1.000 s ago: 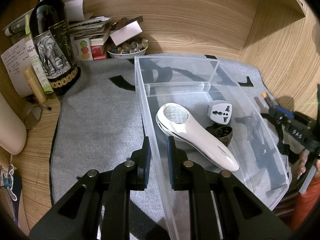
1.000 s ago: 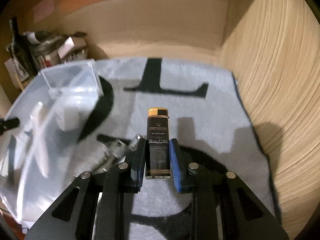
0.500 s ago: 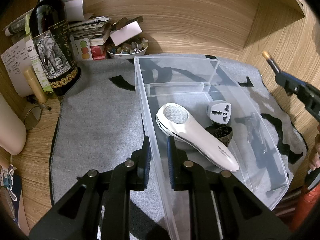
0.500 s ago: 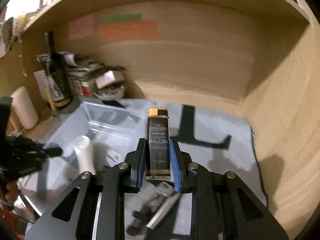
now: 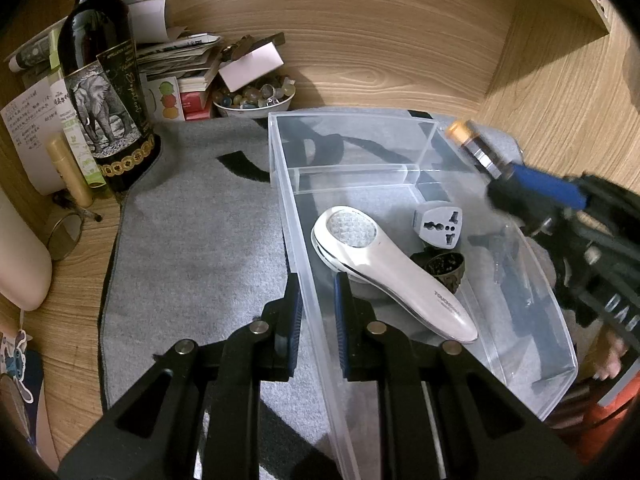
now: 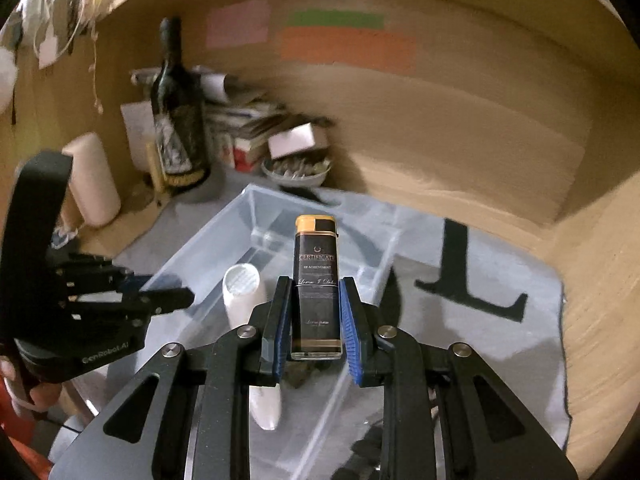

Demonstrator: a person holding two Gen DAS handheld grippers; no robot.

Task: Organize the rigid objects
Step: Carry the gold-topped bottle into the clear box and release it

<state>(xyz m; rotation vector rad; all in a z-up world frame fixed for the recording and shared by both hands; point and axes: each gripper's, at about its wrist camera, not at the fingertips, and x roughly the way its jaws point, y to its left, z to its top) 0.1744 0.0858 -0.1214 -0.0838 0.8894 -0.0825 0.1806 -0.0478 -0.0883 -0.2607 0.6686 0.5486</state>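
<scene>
Above the clear bin's [image 6: 224, 240] right side: lighter [image 6: 317, 280], clamped in the right gripper [image 6: 316, 320], long axis along the fingers, bin floor below and ahead. Left gripper [image 5: 316, 304]: pinched on the bin's left wall, steadying.

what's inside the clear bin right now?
In the clear bin: a white handheld device, a grey plug adapter and a dark round piece partly tucked under the device. Its underside is hidden. The far compartment looks empty.

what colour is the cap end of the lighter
Orange-gold, on the black lighter; clearest in the right wrist view.
</scene>
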